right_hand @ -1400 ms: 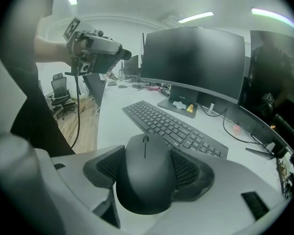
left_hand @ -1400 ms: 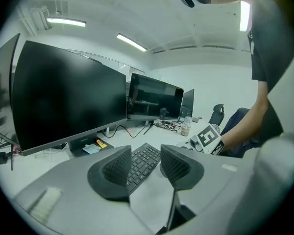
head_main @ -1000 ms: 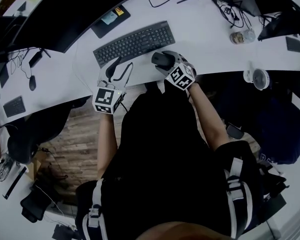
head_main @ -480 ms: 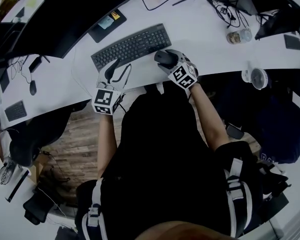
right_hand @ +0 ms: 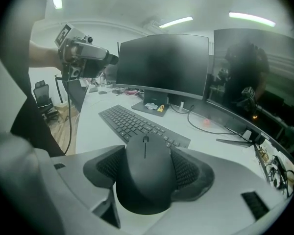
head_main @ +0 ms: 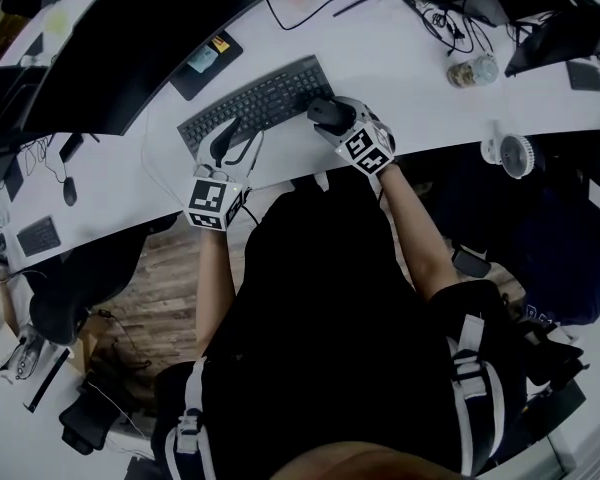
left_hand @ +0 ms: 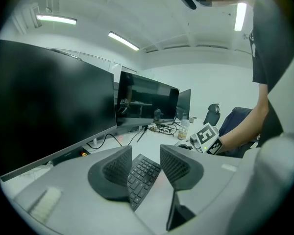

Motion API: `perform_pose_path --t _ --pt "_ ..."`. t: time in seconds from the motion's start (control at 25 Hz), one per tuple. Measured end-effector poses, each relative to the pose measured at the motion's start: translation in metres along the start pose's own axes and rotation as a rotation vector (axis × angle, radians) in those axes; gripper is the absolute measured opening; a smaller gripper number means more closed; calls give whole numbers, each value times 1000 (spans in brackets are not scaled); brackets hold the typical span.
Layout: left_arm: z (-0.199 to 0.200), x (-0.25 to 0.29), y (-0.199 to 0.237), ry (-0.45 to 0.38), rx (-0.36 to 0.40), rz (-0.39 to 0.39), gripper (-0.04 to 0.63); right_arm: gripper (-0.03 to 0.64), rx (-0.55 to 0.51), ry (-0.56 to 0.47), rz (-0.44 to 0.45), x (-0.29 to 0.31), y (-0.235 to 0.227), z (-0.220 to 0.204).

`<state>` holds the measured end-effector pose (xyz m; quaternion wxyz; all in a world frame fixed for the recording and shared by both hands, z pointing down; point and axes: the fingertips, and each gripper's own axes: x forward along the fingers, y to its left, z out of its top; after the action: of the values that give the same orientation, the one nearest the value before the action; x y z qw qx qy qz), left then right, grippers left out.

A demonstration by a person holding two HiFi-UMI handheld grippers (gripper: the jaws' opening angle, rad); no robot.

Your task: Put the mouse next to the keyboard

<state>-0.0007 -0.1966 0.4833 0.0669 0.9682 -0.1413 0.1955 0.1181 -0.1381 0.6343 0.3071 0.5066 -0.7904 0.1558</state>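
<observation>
Mouse [right_hand: 145,175] sits clamped in the right tool [head_main: 332,120], just off the right end of the keyboard [head_main: 255,101]. It is best lowered flat onto bare surface [head_main: 410,78] beside that end, parallel, before letting go. Left tool [left_hand: 147,166] gapes empty. Count: one mouse, one keyboard here, two tools.

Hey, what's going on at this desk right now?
A person is working with two hand-held grippers at a white desk. The right hand-held gripper has its jaws closed on a black mouse, close by the right end of the keyboard. The left hand-held gripper is open and empty, near the keyboard's front edge.
</observation>
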Motion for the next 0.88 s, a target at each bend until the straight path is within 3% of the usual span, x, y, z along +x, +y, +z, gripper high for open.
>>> perform_pose_path --t 0.88 --pt "22 28 8 14 25 -29 178 295 77 29 -31 8 -40 -7"
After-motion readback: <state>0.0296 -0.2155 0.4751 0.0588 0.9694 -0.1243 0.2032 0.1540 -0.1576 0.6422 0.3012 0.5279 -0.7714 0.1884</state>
